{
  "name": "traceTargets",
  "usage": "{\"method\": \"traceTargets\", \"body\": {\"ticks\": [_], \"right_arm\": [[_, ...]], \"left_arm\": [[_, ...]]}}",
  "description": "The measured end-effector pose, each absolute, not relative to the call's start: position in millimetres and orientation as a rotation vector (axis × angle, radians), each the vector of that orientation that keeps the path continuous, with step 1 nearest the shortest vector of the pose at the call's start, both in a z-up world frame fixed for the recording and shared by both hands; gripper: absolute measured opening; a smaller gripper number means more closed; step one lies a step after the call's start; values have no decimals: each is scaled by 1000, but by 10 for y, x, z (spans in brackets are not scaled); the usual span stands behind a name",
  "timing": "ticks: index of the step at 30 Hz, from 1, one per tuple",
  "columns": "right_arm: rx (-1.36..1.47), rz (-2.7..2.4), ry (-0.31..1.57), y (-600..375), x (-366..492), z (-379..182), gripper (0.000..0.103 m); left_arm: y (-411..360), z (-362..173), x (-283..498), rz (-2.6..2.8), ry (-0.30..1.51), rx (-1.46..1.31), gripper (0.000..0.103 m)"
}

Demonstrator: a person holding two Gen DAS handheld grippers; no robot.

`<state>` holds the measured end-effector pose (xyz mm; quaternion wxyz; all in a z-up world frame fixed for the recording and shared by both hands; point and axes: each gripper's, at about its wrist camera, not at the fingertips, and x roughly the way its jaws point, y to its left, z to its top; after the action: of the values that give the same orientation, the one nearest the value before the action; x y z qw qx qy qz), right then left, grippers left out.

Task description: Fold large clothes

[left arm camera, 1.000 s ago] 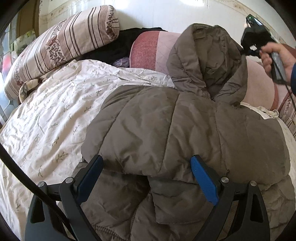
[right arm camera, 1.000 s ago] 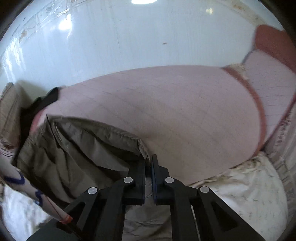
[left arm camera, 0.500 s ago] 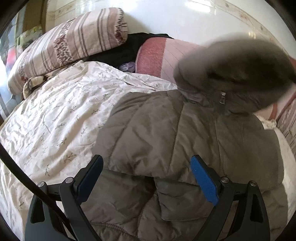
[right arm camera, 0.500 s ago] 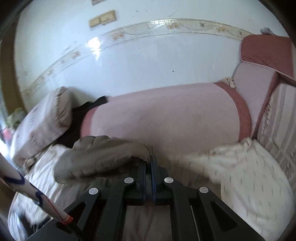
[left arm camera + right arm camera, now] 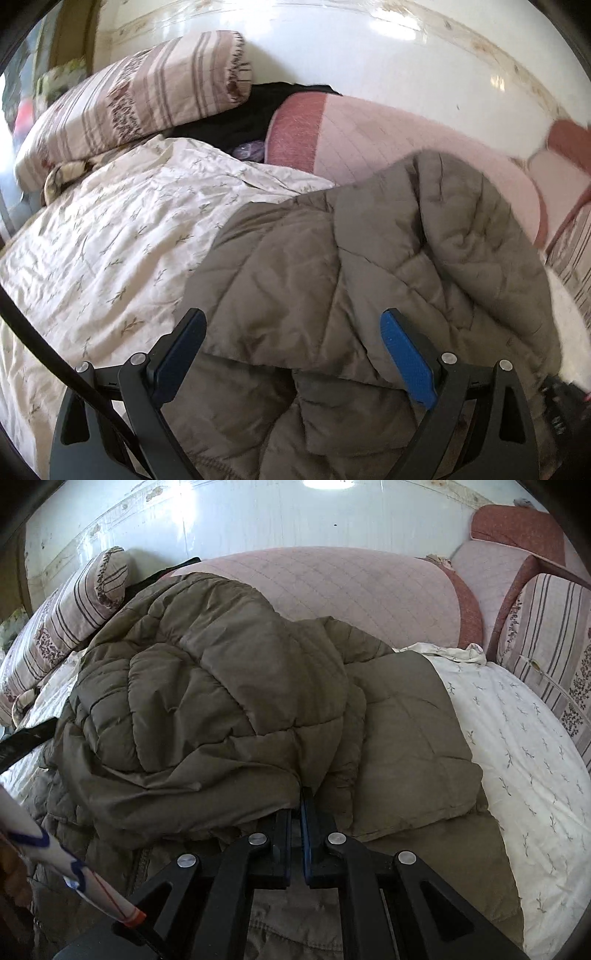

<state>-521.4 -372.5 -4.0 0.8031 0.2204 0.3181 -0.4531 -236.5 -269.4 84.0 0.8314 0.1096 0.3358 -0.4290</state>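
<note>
An olive-grey quilted hooded jacket lies on the bed. Its hood is folded forward over the jacket's body. My right gripper is shut on the edge of the hood, low over the near part of the jacket, with fabric bunched around its tips. My left gripper hovers open just above the jacket's lower left part. Its blue pads stand wide apart with nothing pinched between them.
A floral white sheet covers the bed. A striped pillow, a black garment and a pink rolled quilt line the wall. A striped cushion stands at the right.
My right gripper has swung the hood from up against the pink quilt down and forward over the jacket's body. The left gripper has stayed open in place.
</note>
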Motion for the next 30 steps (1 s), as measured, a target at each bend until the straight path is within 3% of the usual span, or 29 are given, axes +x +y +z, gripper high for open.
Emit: {"method": "traceTargets", "body": {"ticks": [7,10,12,18,21,27,30], "right_arm": [[486,-951,700,-3755,-5295,-15,7],[444,-927,714,-3658,-5334,133,24],[379,-937,695,-3547,-5377,284,25],[488,-873,476,-3576,-5512,739,25],[535,-876,464,-3737,-5339,636,25],[711,-866,612,-4154,-5087,-131,25],[718,-858,603,-4162,-5100,-142,25]], "left_arm": [[-2921,600,-2378,-893,776,340,97],[-2927,583,-2381,-892,777,352,97],[-2924,584,-2384,-892,778,351,97],[-2920,580,-2390,-888,776,350,98],[-2918,580,-2390,-887,777,350,98],[-2921,574,-2403,-890,779,350,99],[-2932,568,-2411,-887,775,359,100]]}}
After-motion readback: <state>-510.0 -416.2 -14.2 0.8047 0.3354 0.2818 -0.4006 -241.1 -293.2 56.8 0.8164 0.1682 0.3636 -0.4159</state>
